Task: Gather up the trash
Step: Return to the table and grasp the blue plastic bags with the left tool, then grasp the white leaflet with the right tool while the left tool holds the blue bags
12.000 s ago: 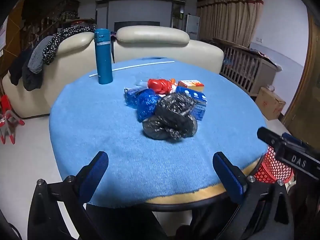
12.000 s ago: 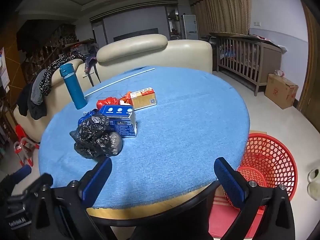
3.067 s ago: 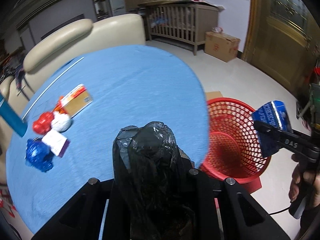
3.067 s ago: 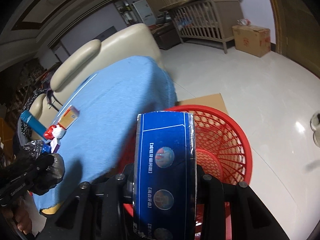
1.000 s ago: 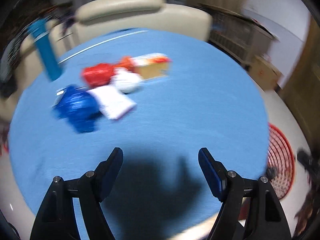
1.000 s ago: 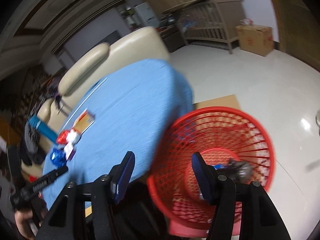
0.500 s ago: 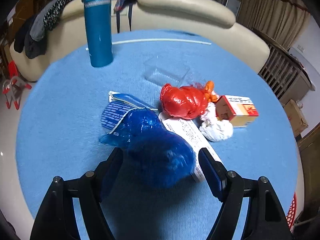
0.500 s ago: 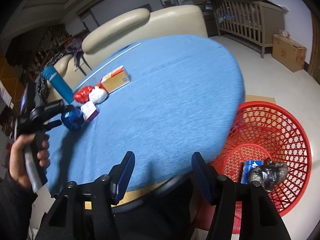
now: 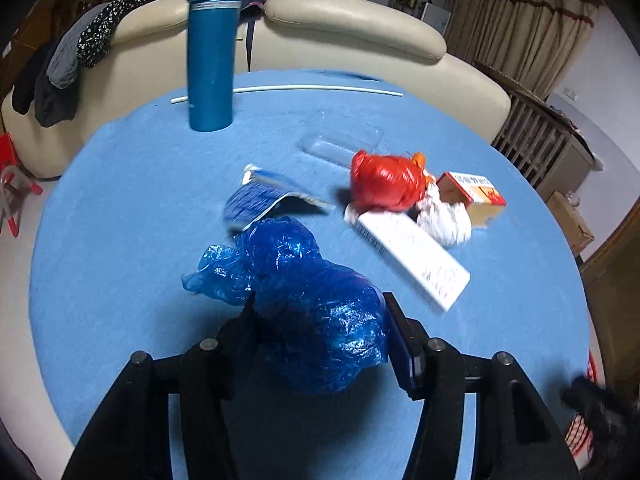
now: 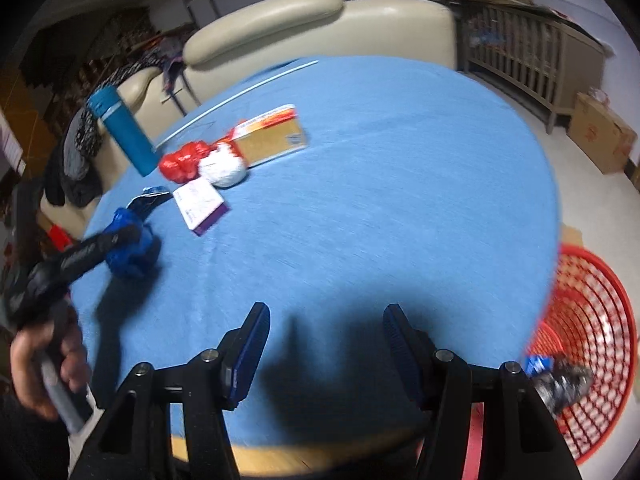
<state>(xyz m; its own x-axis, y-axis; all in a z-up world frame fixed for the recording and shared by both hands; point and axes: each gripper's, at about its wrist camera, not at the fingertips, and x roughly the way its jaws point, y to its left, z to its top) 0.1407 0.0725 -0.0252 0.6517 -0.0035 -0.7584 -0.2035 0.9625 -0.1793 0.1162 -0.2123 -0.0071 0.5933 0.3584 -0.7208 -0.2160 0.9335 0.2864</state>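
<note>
My left gripper [image 9: 320, 312] has its jaws on both sides of a crumpled blue plastic bag [image 9: 316, 304] on the blue table; whether they press it is unclear. The bag also shows in the right wrist view [image 10: 132, 248] with the left gripper [image 10: 120, 240] at it. Further back lie a blue foil wrapper [image 9: 260, 200], a red bag [image 9: 386, 186], a white wad [image 9: 444, 220], a white flat box [image 9: 416, 256] and an orange carton [image 9: 474, 196]. My right gripper [image 10: 322, 336] is open and empty above the table's near edge. The red basket [image 10: 592, 320] holds a black bag [image 10: 564, 380] and blue box [image 10: 538, 364].
A teal flask [image 9: 210, 48] stands at the back left of the table [image 9: 120, 220]. A clear plastic tray [image 9: 340, 144] and a white rod [image 9: 288, 88] lie behind the trash. A cream sofa [image 9: 352, 12] rings the far side.
My left gripper has moved forward over the blue bag and its jaws have narrowed around it. My right gripper has swung left, away from the basket toward the table.
</note>
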